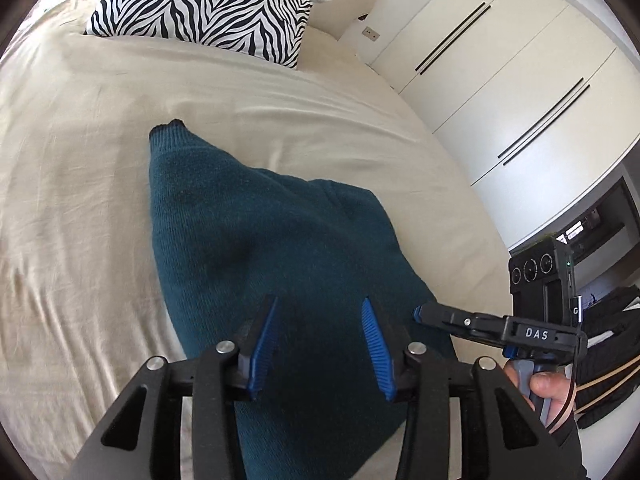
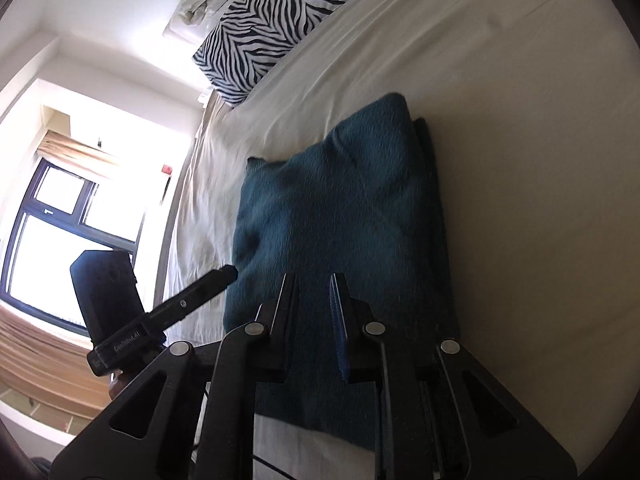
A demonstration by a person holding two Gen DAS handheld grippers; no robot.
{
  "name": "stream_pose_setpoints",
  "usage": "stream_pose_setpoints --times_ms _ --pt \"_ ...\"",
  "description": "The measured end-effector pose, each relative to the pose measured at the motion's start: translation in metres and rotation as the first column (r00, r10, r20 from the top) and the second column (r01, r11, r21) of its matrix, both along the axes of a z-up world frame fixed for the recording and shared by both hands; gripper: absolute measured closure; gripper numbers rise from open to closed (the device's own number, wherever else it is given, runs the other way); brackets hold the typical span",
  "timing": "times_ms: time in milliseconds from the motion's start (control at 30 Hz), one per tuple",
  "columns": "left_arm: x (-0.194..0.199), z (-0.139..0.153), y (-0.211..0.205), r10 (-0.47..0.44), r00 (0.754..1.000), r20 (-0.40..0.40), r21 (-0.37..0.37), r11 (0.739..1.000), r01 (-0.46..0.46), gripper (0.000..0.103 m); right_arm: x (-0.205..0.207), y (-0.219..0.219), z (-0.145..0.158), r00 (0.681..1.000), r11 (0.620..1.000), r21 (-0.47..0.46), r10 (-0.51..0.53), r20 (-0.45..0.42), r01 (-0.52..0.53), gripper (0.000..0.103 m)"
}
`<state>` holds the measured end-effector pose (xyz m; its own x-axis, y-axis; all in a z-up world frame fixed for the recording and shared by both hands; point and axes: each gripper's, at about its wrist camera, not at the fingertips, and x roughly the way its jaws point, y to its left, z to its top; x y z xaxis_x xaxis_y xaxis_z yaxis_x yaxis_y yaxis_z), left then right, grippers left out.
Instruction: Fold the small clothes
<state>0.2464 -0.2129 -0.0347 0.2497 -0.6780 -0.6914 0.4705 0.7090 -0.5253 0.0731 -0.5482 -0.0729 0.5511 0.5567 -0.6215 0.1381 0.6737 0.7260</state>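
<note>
A teal knitted garment lies folded on the cream bed sheet, one narrow end pointing toward the pillow. My left gripper hovers over its near part, open, blue pads apart with only the fabric below showing between them. In the left wrist view my right gripper comes in from the right at the garment's edge. In the right wrist view the garment shows stacked layers along its right side. Over its near end my right gripper has its jaws a narrow gap apart, pinching nothing. My left gripper points at the garment's left edge.
A zebra-print pillow sits at the head of the bed, with crumpled pale bedding behind it. White wardrobe doors stand beyond the bed's right side. A window is past the other side. A hand holds the right gripper's handle.
</note>
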Motion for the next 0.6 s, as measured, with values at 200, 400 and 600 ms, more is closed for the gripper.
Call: stream_pose_setpoints --times_ms 200,400,600 --pt "-0.013 -0.03 -0.008 -0.013 1.0 -0.007 0.05 0.999 0.014 0.058 -0.045 -0.012 -0.048 0.997 0.994 0.093 -0.054 -0.057 0.059 0.089" --pt "-0.013 -0.009 -0.002 0.017 1.0 -0.009 0.011 1.0 -0.017 0.054 -0.065 -0.009 -0.019 0.998 0.998 -0.016 -0.055 -0.036 0.055 0.085" --pt "-0.008 0.0 0.038 0.135 0.991 0.01 -0.057 0.989 -0.134 0.022 -0.065 -0.043 0.005 0.991 0.987 -0.086 -0.134 -0.002 0.133 0.041"
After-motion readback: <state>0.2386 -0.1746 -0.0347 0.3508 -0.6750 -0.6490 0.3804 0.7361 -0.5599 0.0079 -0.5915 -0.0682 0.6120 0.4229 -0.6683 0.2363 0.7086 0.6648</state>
